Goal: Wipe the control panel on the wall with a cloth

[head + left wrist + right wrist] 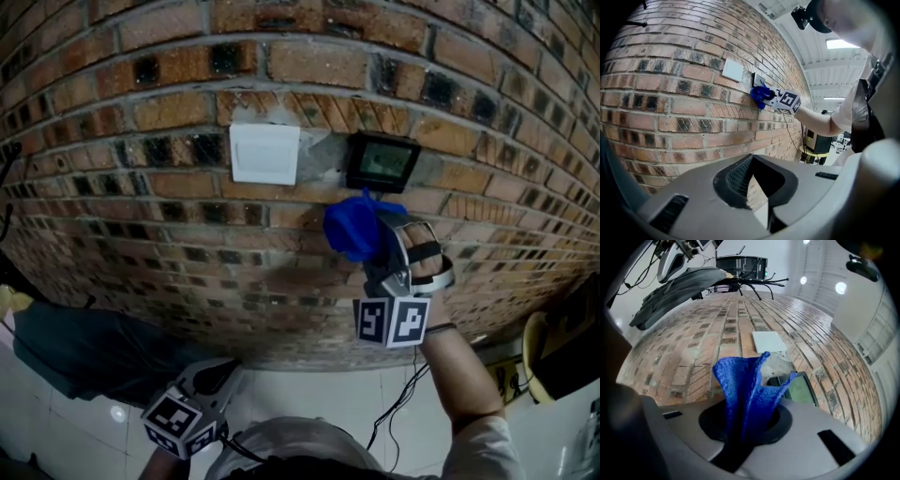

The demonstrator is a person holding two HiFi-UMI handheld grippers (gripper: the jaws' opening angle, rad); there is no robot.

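My right gripper (380, 258) clamps the crumpled blue cloth (352, 230) just below the black-framed control panel (382, 161), ready to wipe. My left gripper (214, 377) is closed, empty and held clear.

Counts, as I see them: two grippers in my hands, the left gripper (217, 377) and the right gripper (380, 258); one cloth (352, 230); one panel (382, 162); one white plate (265, 154); one brick wall (141, 112).

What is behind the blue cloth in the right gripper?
Only the brick wall, just below the control panel, whose screen shows uncovered. The bricks directly behind the cloth are hidden.
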